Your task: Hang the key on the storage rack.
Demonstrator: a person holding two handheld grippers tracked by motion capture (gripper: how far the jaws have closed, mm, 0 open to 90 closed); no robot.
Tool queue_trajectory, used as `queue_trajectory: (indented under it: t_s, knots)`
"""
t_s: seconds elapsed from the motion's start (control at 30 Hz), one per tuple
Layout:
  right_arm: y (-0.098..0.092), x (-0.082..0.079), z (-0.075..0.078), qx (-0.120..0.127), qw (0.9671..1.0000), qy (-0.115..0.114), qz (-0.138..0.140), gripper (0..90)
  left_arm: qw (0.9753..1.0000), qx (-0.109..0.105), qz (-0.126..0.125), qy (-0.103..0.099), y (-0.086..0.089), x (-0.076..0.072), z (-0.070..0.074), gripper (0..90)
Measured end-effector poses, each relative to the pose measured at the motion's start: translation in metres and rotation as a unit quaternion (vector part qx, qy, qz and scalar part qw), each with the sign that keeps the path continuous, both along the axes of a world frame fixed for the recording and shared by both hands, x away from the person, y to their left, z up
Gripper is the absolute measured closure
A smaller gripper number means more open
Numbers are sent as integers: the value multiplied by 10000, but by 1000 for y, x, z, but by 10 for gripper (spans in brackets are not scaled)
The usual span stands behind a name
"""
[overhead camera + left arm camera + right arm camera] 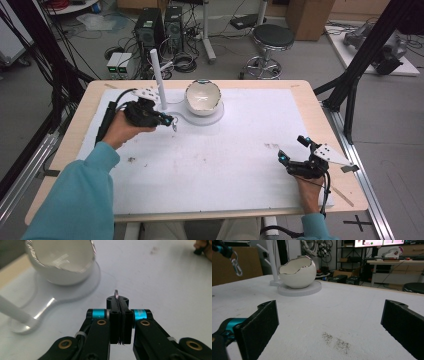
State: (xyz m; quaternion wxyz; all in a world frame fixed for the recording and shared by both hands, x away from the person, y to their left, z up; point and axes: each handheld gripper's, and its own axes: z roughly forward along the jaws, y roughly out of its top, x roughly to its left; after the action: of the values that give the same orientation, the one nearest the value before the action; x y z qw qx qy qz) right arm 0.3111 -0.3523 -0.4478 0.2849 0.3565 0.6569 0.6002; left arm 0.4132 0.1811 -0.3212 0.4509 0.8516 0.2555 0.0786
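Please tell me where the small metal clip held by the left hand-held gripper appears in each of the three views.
High view: the metal clip hangs at the jaw tips of the left hand-held gripper, left of centre.
Left gripper view: its ring sticks out above the shut jaws, at centre.
Right gripper view: it dangles at the top left.
Shared landmark: the white egg-shaped bowl.

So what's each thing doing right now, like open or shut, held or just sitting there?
Left gripper: shut on the metal clip, lifted off the table.
Metal clip: pinched in the jaws, hanging free.
Right gripper: open, holding nothing, low over the table.
Egg-shaped bowl: upright on the white stand, untouched.
White stand: upright post, nothing hanging on it.
Table: white mat with dark smudges.
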Motion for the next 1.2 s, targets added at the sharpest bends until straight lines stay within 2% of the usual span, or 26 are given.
queue_trajectory:
  t_s: [0.23,0.37,0.63,0.87,1.2]
  knots:
    - [0,0,0,-2,10000,-9,-16,6,9992,-182,251,-269,22,13,35,884]
    - [0,0,0,-10,10000,-17,-25,6,9986,-235,335,-343,29,20,47,884]
    - [0,0,0,6,10000,5,-15,6,9981,-134,402,-442,34,36,63,884]
    - [0,0,0,-12,10000,-33,-10,6,9983,-78,402,-412,32,46,64,884]
    - [0,0,0,-12,10000,-31,-8,6,9985,80,498,-226,33,60,51,884]
